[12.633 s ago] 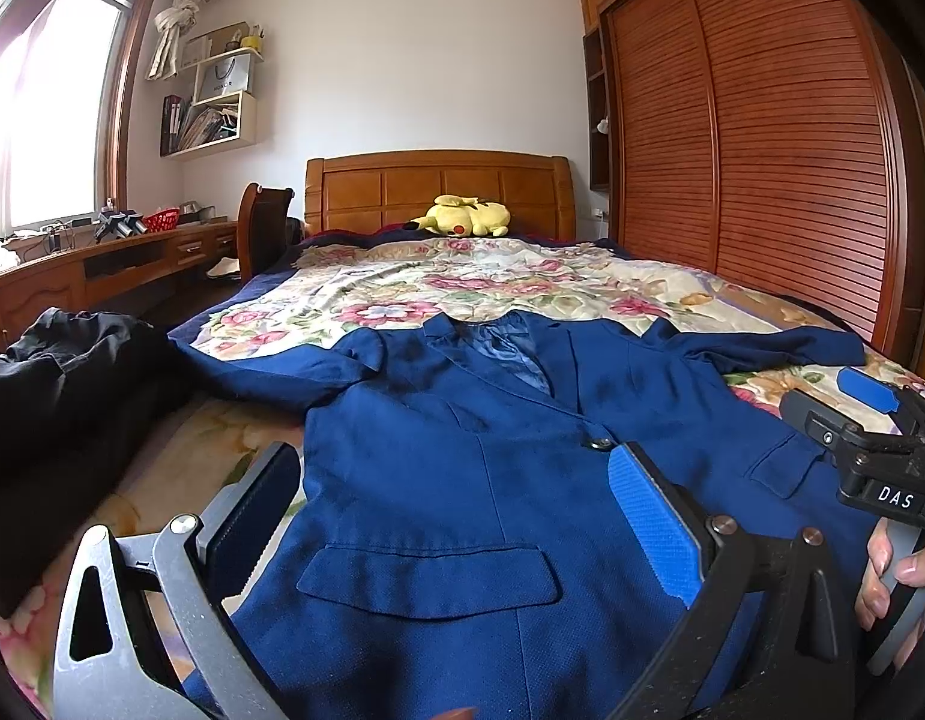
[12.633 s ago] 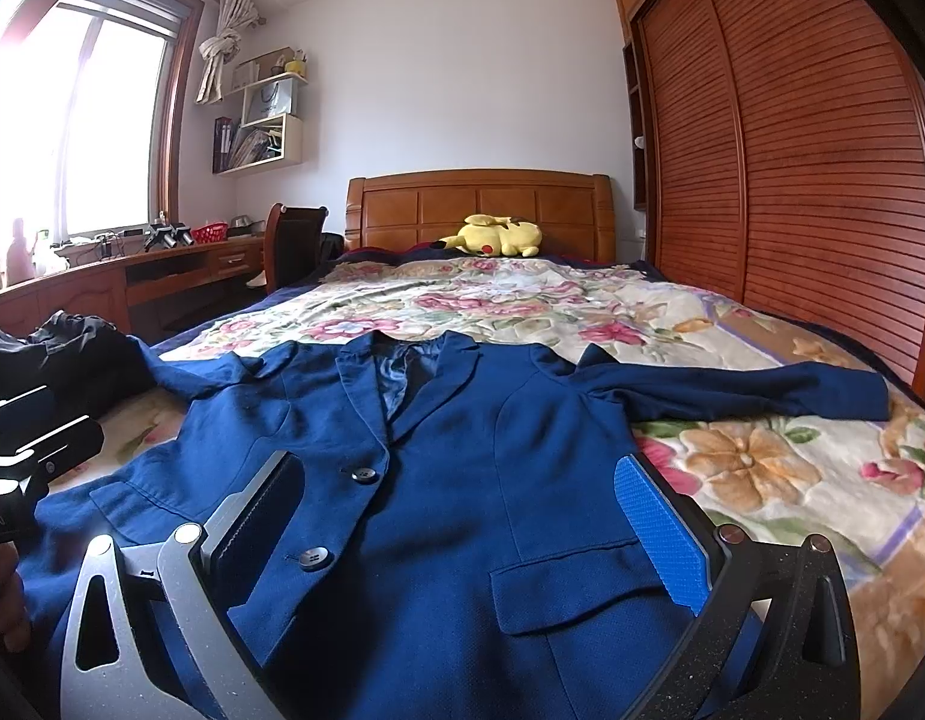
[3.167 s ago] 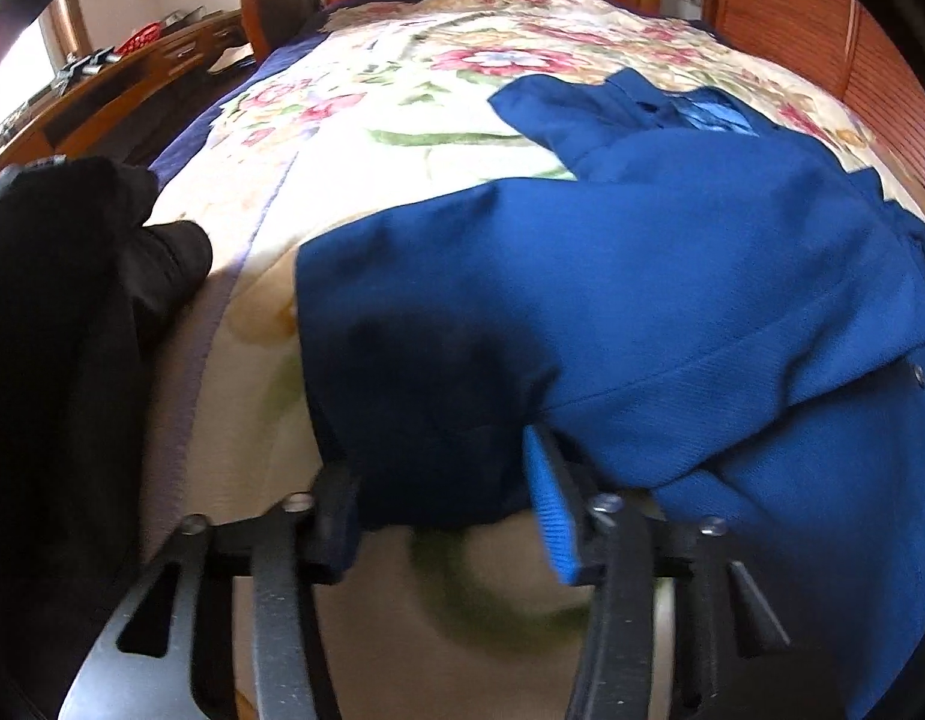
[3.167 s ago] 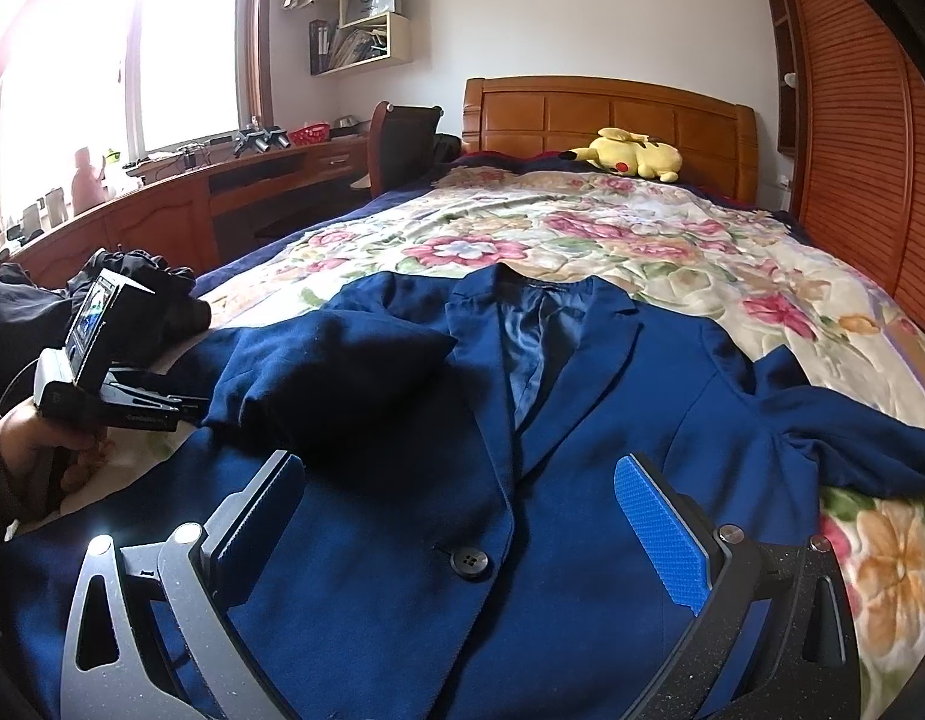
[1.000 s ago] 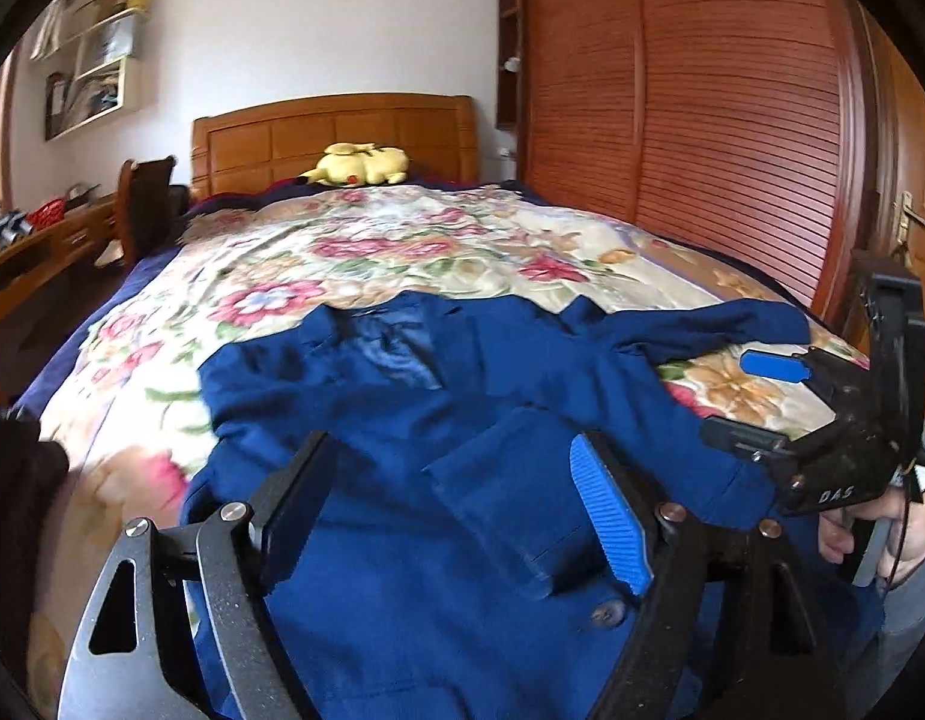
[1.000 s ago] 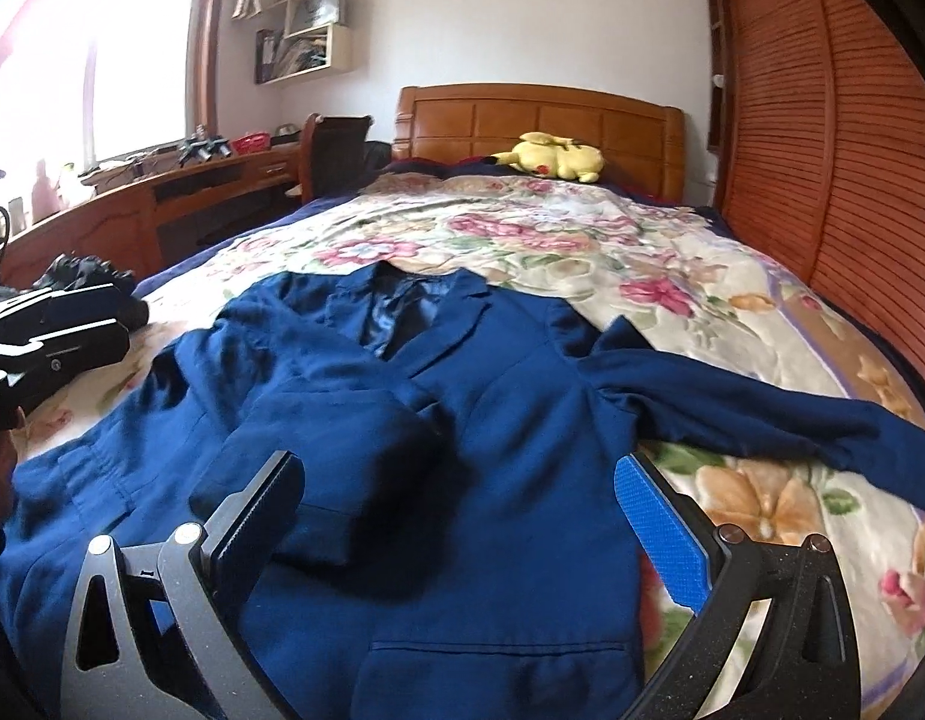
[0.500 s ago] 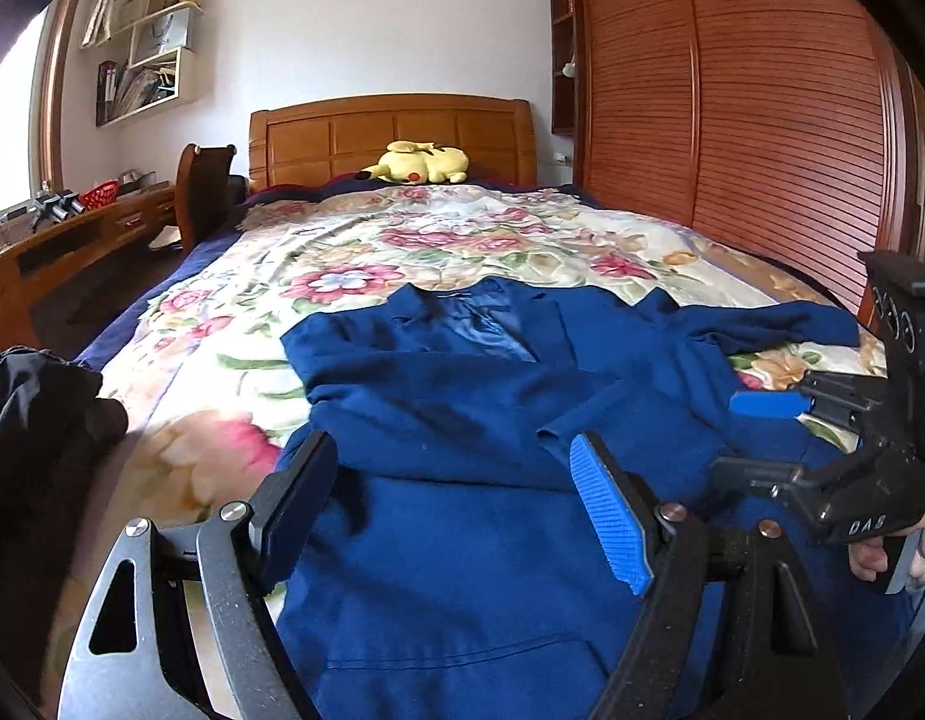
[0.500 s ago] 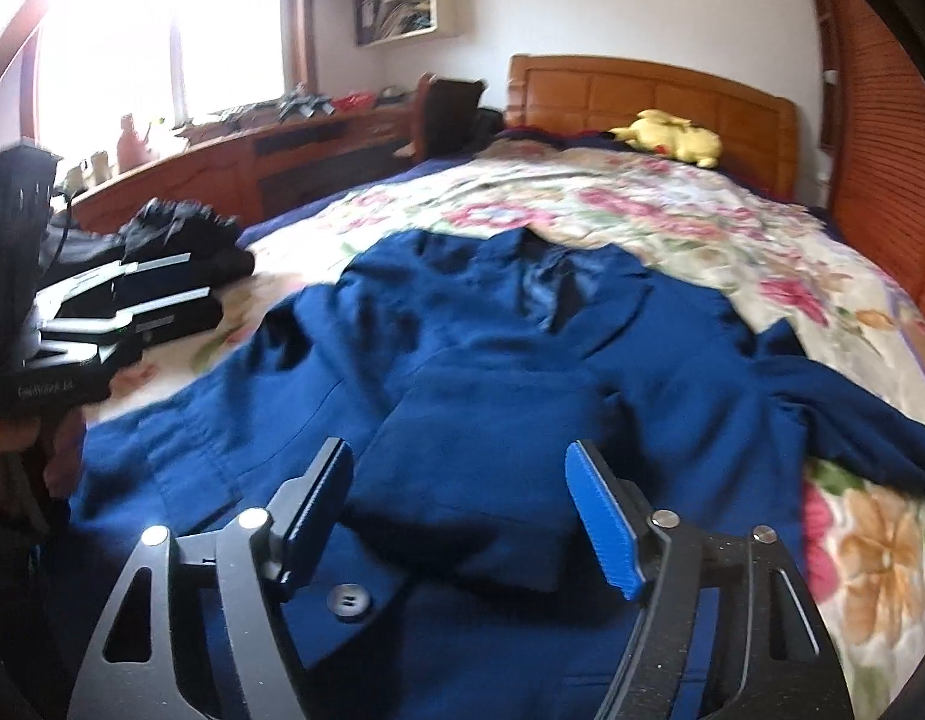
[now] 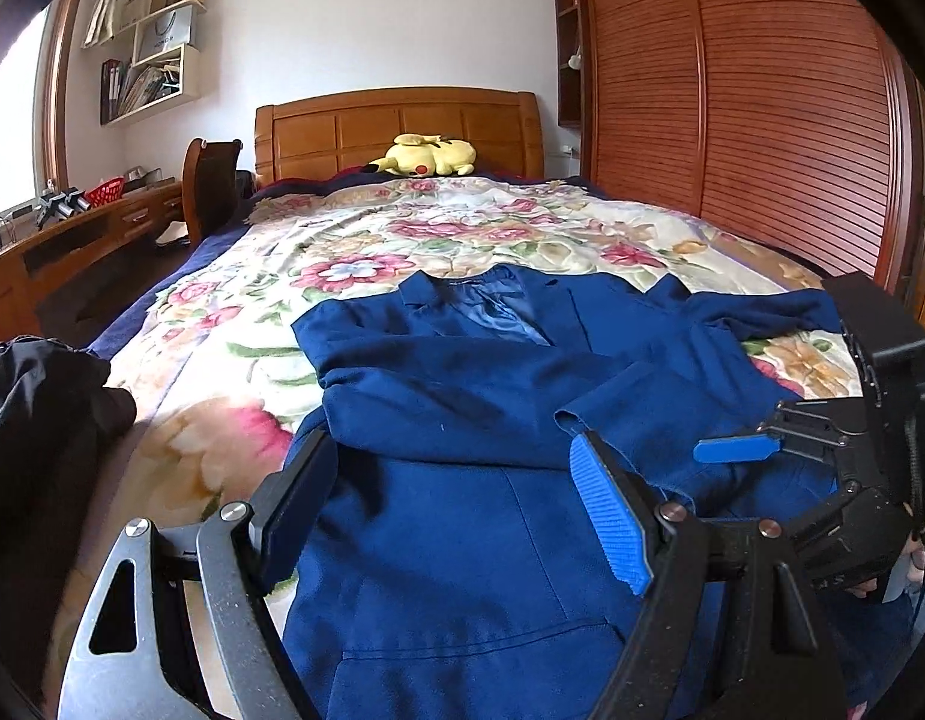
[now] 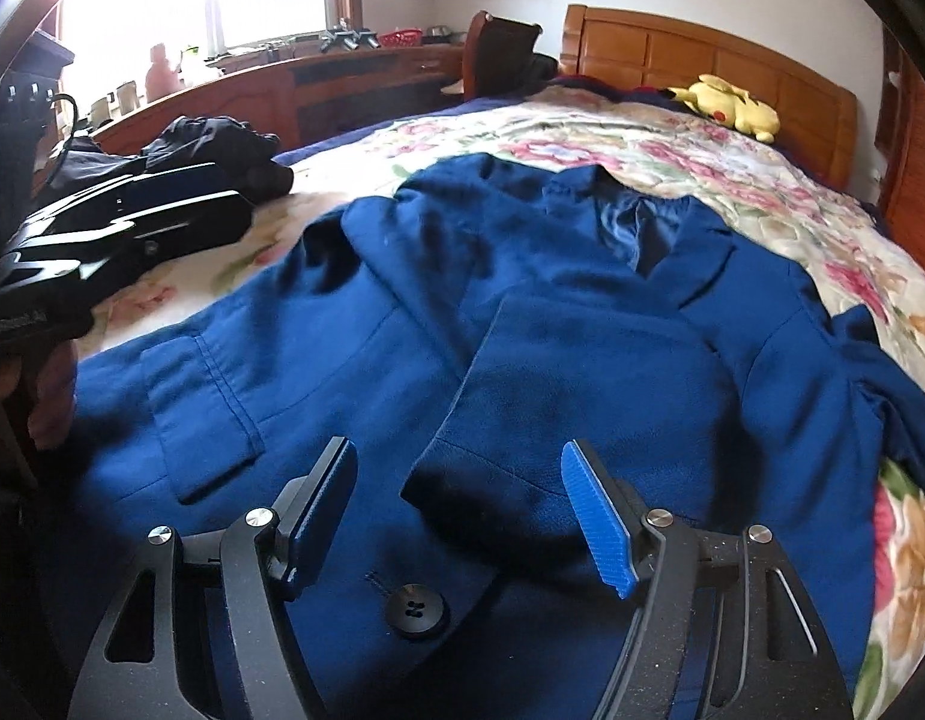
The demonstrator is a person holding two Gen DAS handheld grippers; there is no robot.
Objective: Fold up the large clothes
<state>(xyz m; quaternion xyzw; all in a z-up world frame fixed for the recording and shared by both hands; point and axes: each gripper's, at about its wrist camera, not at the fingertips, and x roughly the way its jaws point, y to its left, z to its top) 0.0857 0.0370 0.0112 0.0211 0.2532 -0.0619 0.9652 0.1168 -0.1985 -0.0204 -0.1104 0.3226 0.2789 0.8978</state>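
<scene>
A dark blue blazer (image 9: pixel 462 516) lies front up on the floral bedspread (image 9: pixel 366 264). Its left sleeve (image 9: pixel 450 396) is folded across the chest, cuff (image 10: pixel 522 468) near the front buttons. Its right sleeve (image 9: pixel 756 312) stretches out to the side. My left gripper (image 9: pixel 456 498) is open and empty, low over the blazer's left hem. My right gripper (image 10: pixel 462 510) is open, its fingers either side of the folded sleeve's cuff, just above a black button (image 10: pixel 415 611). The right gripper also shows in the left wrist view (image 9: pixel 822 456).
A pile of black clothes (image 9: pixel 36 438) lies at the bed's left edge. A yellow plush toy (image 9: pixel 429 156) sits by the wooden headboard (image 9: pixel 396 126). A desk (image 10: pixel 318 78) and chair (image 9: pixel 207 180) stand on the left, a slatted wardrobe (image 9: pixel 762 120) on the right.
My right gripper has dropped lower and closer to the folded sleeve's cuff, its jaws a little narrower. My left gripper has drawn back slightly toward the blazer's left hem.
</scene>
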